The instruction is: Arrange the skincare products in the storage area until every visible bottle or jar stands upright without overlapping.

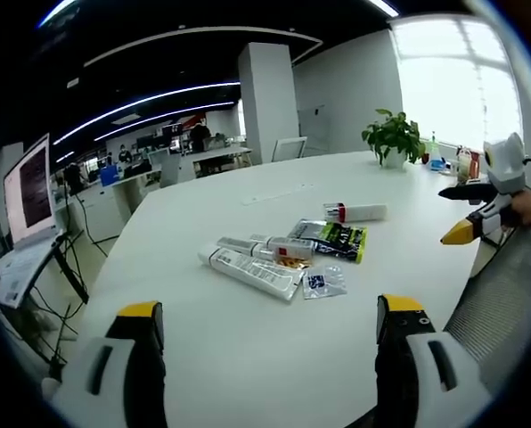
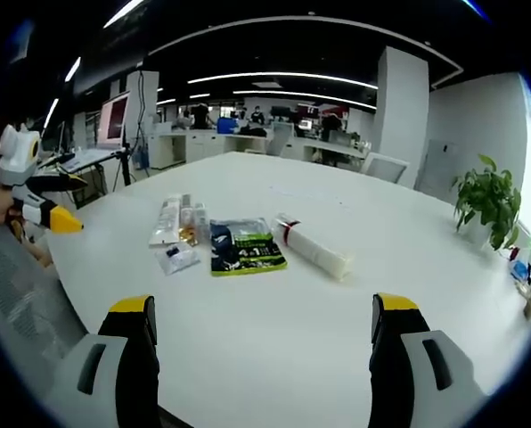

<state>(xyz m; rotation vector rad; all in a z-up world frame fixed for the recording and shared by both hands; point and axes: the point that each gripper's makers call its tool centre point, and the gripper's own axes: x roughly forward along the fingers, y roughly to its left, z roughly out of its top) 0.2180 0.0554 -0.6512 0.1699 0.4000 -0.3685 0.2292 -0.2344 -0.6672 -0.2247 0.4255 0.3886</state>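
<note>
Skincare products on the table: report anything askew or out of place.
All lie flat in a loose cluster rather than upright: the red-banded white tube, the dark green packet, the long white tube and a small clear sachet. Several overlap.

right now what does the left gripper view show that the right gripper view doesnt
Left gripper view alone: a laptop screen on a stand at the left, and the right hand-held gripper coming in from the right. Right gripper view alone: the left hand-held gripper at the left edge. Both share the white table, the long white tube, the red-banded tube, the dark green packet, the small clear sachet and the potted plant. All products lie flat.
</note>
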